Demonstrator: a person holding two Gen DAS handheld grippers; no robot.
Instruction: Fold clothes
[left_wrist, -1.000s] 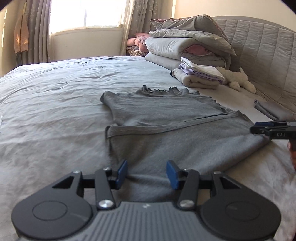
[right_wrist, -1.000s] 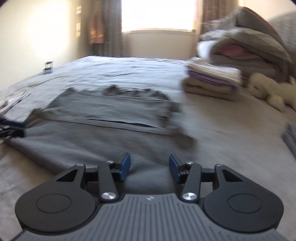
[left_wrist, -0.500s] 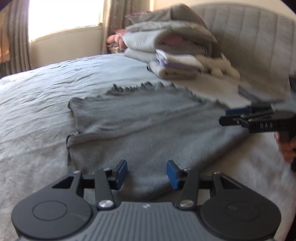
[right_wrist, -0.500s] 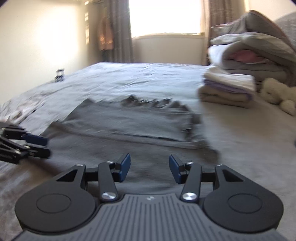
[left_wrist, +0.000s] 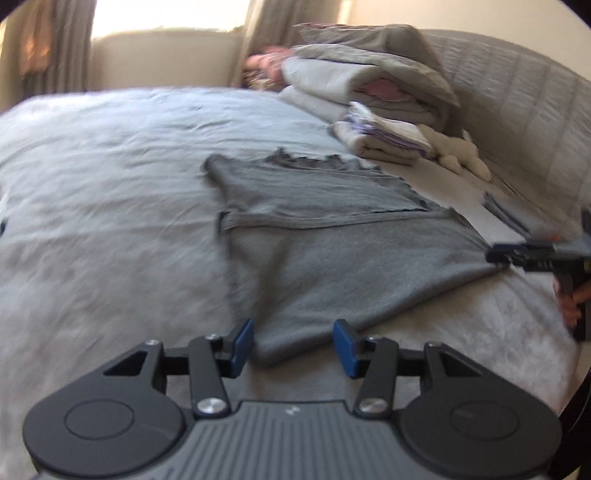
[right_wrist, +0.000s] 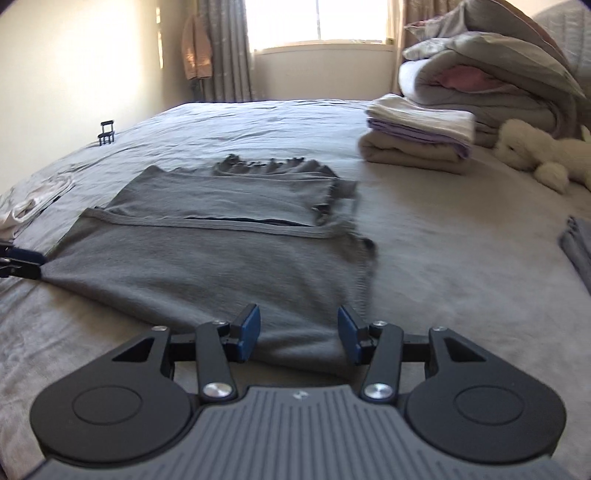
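Both grippers have swung back since half a second ago; garment again spreads between them. Left gripper (left_wrist: 293, 341) jaws apart, straddling near-left corner of grey top (left_wrist: 332, 236), pads not pressing. Right gripper (right_wrist: 299, 334) likewise over near-right corner. Top lies flat on bed (right_wrist: 461, 229), partly folded. Beyond: folded stack (right_wrist: 417, 133).

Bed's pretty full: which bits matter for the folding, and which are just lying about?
For the job: grey top; left gripper; right gripper.

Lying about: folded stack; bedding pile; plush toy; white cloth.
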